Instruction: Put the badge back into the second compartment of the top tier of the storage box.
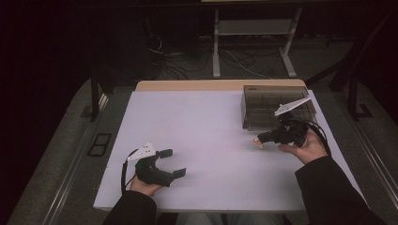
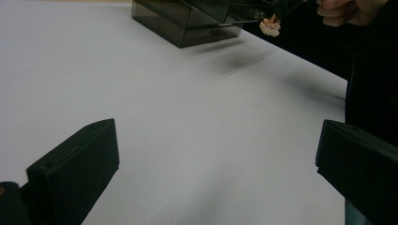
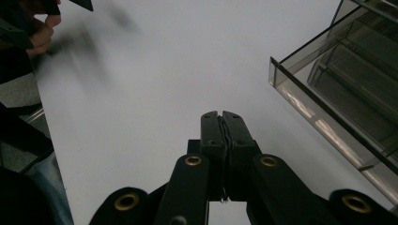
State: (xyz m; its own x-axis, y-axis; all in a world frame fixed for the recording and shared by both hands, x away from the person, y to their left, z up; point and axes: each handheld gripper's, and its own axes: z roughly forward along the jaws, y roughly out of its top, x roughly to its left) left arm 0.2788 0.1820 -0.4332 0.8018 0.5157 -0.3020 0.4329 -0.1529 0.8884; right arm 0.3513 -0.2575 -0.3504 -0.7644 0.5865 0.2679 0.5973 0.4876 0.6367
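A small orange-and-pink object (image 1: 257, 142) sticks out from the tip of my right gripper (image 1: 263, 138), which is shut on it just above the white table top (image 1: 211, 136). In the left gripper view the same object (image 2: 271, 26) hangs from those jaws beside a smoky transparent box (image 2: 187, 23). In the right gripper view my right gripper (image 3: 221, 115) has its jaws pressed together, and the object is hidden there. Near the front left edge, my left gripper (image 1: 173, 162) rests open with nothing between its fingers (image 2: 75, 168).
The transparent box (image 1: 277, 105) stands at the back right of the table, just behind the right gripper, with dividers inside (image 3: 347, 79). A tan table edge (image 1: 220, 85) runs along the back. Beyond it the dark floor holds desk legs and cables (image 1: 216, 56).
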